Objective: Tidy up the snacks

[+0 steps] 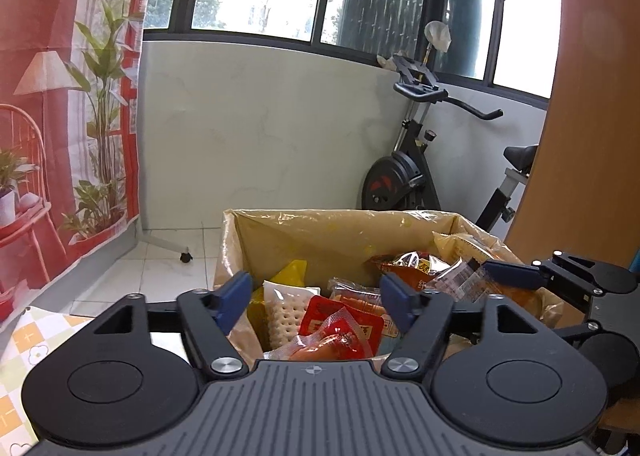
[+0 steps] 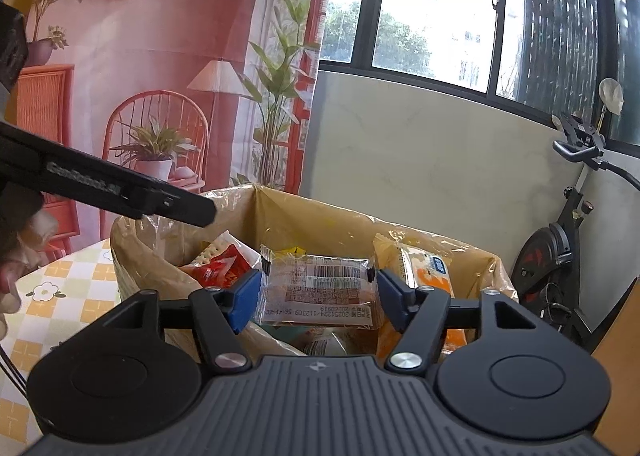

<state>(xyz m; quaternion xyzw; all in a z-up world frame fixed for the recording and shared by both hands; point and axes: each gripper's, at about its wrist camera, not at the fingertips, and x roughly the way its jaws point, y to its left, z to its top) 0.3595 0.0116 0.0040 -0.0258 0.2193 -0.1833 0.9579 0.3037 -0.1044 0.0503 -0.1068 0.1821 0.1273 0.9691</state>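
A cardboard box (image 1: 304, 240) lined with a yellowish plastic bag holds several snack packets. In the left wrist view I see a red sausage packet (image 1: 340, 330), a cracker packet (image 1: 286, 316) and an orange packet (image 1: 412, 262) inside it. My left gripper (image 1: 318, 298) is open and empty, just above the box's near side. My right gripper (image 2: 318, 294) is shut on a clear barcode-labelled snack packet (image 2: 320, 290), held over the box (image 2: 304, 215). The right gripper also shows at the right of the left wrist view (image 1: 516, 274), with the same packet (image 1: 460, 276).
An exercise bike (image 1: 408, 171) stands behind the box against the pale wall. A printed red backdrop (image 1: 60, 115) hangs at left. A checked tablecloth (image 2: 60, 288) covers the table left of the box. A wooden panel (image 1: 592, 115) is at right.
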